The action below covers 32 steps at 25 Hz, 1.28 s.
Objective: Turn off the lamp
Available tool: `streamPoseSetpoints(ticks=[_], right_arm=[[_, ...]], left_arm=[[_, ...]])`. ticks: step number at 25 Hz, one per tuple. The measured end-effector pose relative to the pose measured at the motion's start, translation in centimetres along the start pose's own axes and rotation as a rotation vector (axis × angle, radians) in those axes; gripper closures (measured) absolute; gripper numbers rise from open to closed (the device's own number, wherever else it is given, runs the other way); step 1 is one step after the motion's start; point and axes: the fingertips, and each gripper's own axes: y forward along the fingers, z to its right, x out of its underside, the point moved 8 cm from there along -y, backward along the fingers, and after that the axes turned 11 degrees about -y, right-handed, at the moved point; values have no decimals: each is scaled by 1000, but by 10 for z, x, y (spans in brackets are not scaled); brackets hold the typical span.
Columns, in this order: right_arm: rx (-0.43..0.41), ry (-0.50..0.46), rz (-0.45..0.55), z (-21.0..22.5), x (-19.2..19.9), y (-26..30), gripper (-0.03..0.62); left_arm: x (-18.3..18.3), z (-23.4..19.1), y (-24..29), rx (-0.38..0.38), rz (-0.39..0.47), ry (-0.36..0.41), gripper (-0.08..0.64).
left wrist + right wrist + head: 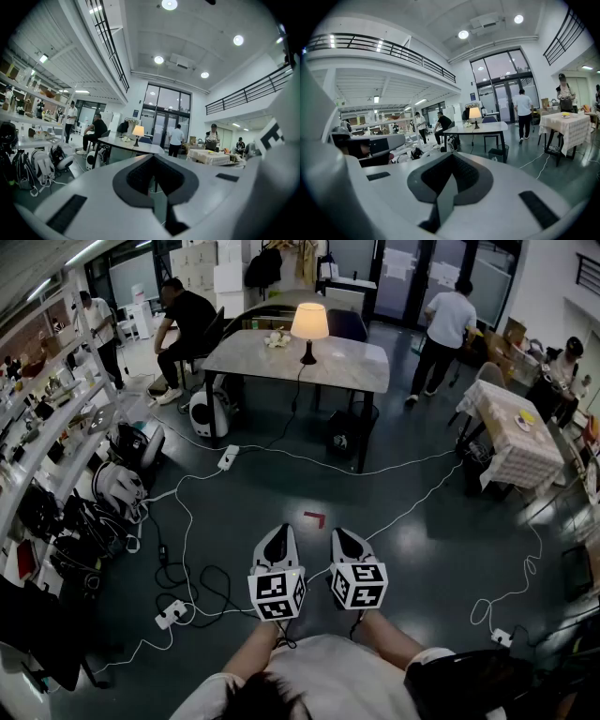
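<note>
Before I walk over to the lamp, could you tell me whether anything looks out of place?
Loose cables and power strips sprawl across the floor between you and the table, which looks like a trip hazard. The lamp itself stands upright and lit on the table.

Your head view looks steeply down — both gripper views face forward; all share the distant lamp and table.

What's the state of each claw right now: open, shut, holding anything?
Left claw: closed, nothing held.
Right claw: closed, nothing held.
</note>
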Motion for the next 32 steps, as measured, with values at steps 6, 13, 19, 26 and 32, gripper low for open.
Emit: streamPoseSetpoints(ticks=[6, 13, 19, 26, 32], right_arm=[[7, 5, -8, -11, 3, 4, 594], [25, 31, 4, -22, -2, 19, 594], [53, 55, -26, -29, 6, 29, 594], [83, 60, -57, -35, 12, 34, 594], [101, 64, -77, -25, 14, 47, 594]], left_arm=[[-2, -15, -4, -11, 3, -19, 554], [-11, -35, 1, -9, 9, -21, 554], [-15, -58, 1, 3, -3, -8, 554], [-15, -86, 2, -2, -26, -23, 554], [-15, -93, 17, -1, -34, -18, 554]])
